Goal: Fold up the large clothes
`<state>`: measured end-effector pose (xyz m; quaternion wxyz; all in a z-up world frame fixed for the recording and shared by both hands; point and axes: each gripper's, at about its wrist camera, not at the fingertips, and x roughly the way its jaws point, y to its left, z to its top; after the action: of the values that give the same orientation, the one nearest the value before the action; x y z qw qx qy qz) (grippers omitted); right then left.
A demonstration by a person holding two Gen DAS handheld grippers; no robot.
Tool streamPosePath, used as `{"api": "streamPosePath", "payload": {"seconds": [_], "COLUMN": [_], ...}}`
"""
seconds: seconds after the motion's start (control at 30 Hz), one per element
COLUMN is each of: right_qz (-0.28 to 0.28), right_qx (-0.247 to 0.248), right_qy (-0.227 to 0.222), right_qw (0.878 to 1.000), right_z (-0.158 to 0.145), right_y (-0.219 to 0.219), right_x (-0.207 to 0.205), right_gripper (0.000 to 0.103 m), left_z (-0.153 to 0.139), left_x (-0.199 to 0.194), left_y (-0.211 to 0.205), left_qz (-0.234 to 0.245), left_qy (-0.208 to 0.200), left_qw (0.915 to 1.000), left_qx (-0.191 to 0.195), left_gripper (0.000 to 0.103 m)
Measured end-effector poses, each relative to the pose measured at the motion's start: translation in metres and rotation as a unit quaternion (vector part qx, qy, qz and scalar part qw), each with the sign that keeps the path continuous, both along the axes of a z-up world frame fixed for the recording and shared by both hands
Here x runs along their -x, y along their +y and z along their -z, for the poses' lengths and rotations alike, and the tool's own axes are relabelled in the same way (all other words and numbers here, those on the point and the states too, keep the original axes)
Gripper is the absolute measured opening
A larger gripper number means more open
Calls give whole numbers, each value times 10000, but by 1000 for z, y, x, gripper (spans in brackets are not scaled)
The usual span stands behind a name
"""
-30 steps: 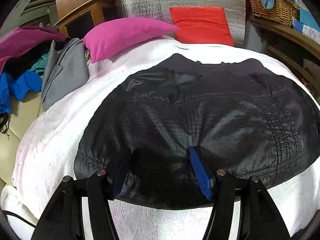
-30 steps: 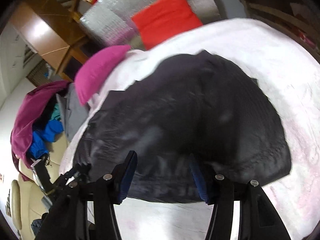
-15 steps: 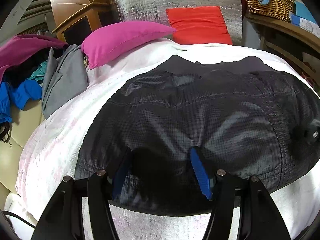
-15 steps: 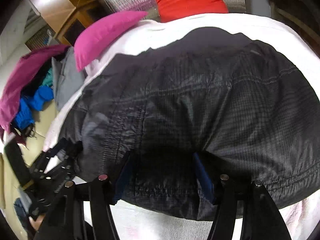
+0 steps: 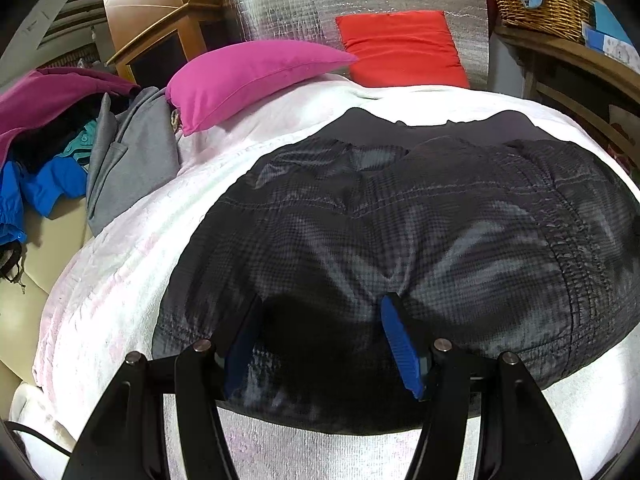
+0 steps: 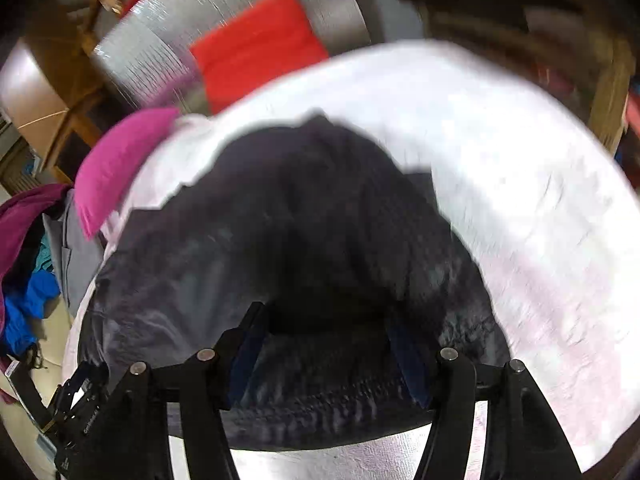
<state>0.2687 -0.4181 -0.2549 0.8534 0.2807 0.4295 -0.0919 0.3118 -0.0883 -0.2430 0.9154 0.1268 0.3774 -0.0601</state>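
wicker basket on shelf, blue cloth inside | black jacket on bed's white cover near its front edge | left gripper and right gripper: both jaws spread over jacket's near hem, not pinching; right's just widened

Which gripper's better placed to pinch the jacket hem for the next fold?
Left, probably. The left gripper sits squarely over the black jacket near edge, jaws apart, in a sharp view. The right gripper also straddles that edge, but its view is smeared, so it looks unsettled.
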Motion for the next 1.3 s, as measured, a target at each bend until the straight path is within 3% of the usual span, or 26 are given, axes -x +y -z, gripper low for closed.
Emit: {"api": "streamPosePath", "payload": {"seconds": [0.17,0.3,0.4,0.53,0.7,0.73,0.83,0.93,1.0,1.03,1.07,1.2,1.3], "right_qz": [-176,-289,-327,-263,-194,-136,14,395,752,913,1026,1501,1532], "right_qx": [279,584,753,398,-647,-951,-1716,-2091,-2221,-2304,-2385,-2879,-2722], "right_qy": [-203,-643,-922,-917,-921,-859,-633,-432,-404,-399,-390,-406,-568], "right_qw": [9992,9958,9924,9946,9935,9917,9831,9761,9713,9680,9649,9450,9483], "right_z": [-9,-29,-45,-44,-28,-22,1,20,30,35,40,64,62], "right_y": [11,29,43,46,29,21,6,-10,-22,-27,-30,-43,-41], "right_x": [5,19,31,53,69,72,73,77,78,77,75,63,53], "right_gripper": [67,67,80,80,80,80,80,80,80,80,80,82,81], "left_z": [0,-8,-13,-6,-15,-14,-6,14,24,26,27,25,28], "left_x": [1,12,27,38,34,32,23,10,5,3,1,-7,-20], "left_y": [-2,-1,3,18,67,77,113,133,143,145,147,144,141], "left_qz": [-47,-55,-108,-301,-854,-986,-1354,-1576,-1650,-1680,-1713,-1773,-1801], "left_qy": [-58,-234,-351,-46,101,186,692,1394,1579,1581,1539,1308,1203], "left_qw": [10000,9997,9993,9990,9918,9888,9695,9398,9175,9115,9081,9111,9104], "left_qx": [-36,-11,66,321,950,1108,1923,2693,3257,3405,3498,3483,3525], "left_gripper": [63,63,65,69,71,72,73,73,73,73,73,73,69]}}
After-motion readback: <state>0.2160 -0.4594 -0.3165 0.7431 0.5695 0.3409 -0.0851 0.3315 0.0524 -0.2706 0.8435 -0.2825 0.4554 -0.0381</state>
